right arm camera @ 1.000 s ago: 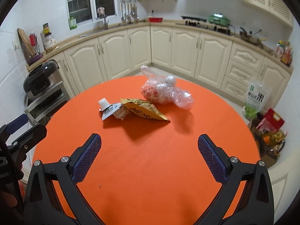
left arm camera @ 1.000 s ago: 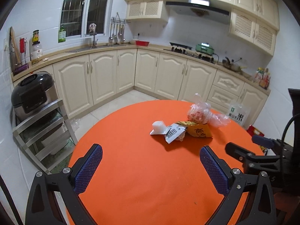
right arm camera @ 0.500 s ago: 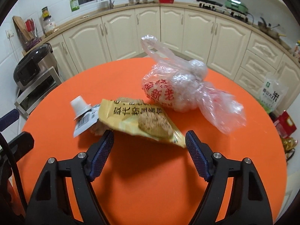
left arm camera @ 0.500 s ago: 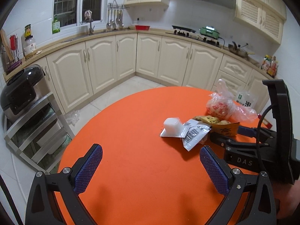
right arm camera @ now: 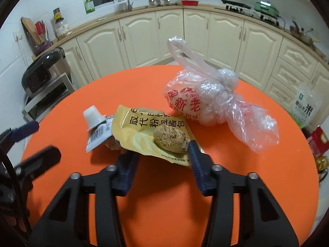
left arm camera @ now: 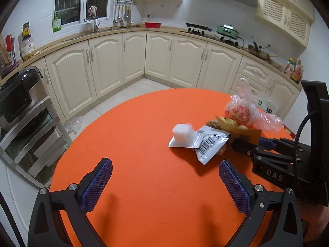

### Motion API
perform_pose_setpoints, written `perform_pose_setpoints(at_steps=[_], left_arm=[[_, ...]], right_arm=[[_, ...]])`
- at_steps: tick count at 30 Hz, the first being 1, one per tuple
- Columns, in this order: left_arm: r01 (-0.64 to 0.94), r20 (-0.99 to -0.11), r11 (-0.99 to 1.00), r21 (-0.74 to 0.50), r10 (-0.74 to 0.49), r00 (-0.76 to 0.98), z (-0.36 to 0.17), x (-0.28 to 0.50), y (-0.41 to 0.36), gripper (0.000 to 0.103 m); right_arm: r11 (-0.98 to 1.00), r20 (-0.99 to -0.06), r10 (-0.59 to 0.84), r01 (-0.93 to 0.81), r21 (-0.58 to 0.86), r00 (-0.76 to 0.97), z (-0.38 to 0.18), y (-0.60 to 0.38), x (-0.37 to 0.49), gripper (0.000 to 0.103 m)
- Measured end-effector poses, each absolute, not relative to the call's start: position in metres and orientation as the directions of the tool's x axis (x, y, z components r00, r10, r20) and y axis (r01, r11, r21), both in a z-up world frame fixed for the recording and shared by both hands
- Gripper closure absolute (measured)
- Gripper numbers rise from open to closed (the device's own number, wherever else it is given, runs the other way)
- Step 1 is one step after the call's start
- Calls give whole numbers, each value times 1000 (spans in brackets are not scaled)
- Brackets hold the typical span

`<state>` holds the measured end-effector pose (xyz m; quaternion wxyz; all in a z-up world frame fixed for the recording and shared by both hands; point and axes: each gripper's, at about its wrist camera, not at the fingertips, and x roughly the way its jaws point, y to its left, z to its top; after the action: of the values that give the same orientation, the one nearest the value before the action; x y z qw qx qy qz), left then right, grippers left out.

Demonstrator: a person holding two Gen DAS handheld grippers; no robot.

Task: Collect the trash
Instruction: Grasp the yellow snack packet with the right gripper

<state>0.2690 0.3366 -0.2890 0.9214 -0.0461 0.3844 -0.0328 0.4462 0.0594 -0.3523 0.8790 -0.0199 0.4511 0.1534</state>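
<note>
Trash lies on a round orange table [left arm camera: 144, 185]: a yellow snack wrapper [right arm camera: 144, 138], a white cup with a barcode foil lid [left arm camera: 185, 135], and a knotted clear plastic bag with red print [right arm camera: 205, 103]. My right gripper [right arm camera: 162, 160] has its jaws partly closed around the near edge of the yellow wrapper, with a gap between them; it shows from the side in the left wrist view [left arm camera: 253, 144]. My left gripper [left arm camera: 164, 185] is open and empty, hovering over bare table left of the trash.
Cream kitchen cabinets [left arm camera: 164, 61] curve behind the table. A metal rack with a black cooker [left arm camera: 18, 96] stands at the left. A rice bag [right arm camera: 306, 107] and red packages [right arm camera: 318, 142] sit on the floor at the right.
My right gripper moved forward to the yellow wrapper and its jaws narrowed around it. My left gripper shifted slightly, staying open.
</note>
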Motion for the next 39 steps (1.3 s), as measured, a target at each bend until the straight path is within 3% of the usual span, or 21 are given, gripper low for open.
perform_pose_setpoints(at_steps=[4, 10, 14, 17, 21, 25, 33, 36, 39], left_arm=[[26, -703, 993, -115, -100, 704, -292, 263, 342, 1], [55, -699, 991, -125, -127, 703, -299, 235, 337, 1], [111, -700, 987, -119, -163, 695, -303, 219, 328, 1], [118, -709, 986, -118, -167, 685, -306, 210, 325, 1], [116, -718, 987, -107, -157, 678, -306, 196, 327, 1], [108, -716, 989, -100, -147, 682, -299, 187, 336, 1], [115, -716, 989, -88, -143, 684, -293, 178, 329, 1], [118, -718, 989, -88, -145, 680, -293, 176, 323, 1], [126, -720, 988, -86, -149, 678, -291, 174, 317, 1]], right_arm=[[944, -798, 273, -310, 114, 537, -350, 58, 431, 89], [930, -791, 296, -349, 112, 536, -343, 51, 389, 99], [920, -795, 318, -370, 128, 516, -340, 45, 360, 99], [916, -802, 307, -387, 104, 512, -340, 45, 348, 95], [920, -801, 298, -380, 97, 519, -344, 50, 349, 65], [901, -755, 410, -354, 250, 511, -336, 34, 346, 57], [859, -667, 510, -291, 420, 544, -323, 9, 358, 54], [883, -698, 468, -256, 393, 543, -329, 13, 371, 57], [904, -759, 426, -265, 335, 493, -344, 25, 382, 67]])
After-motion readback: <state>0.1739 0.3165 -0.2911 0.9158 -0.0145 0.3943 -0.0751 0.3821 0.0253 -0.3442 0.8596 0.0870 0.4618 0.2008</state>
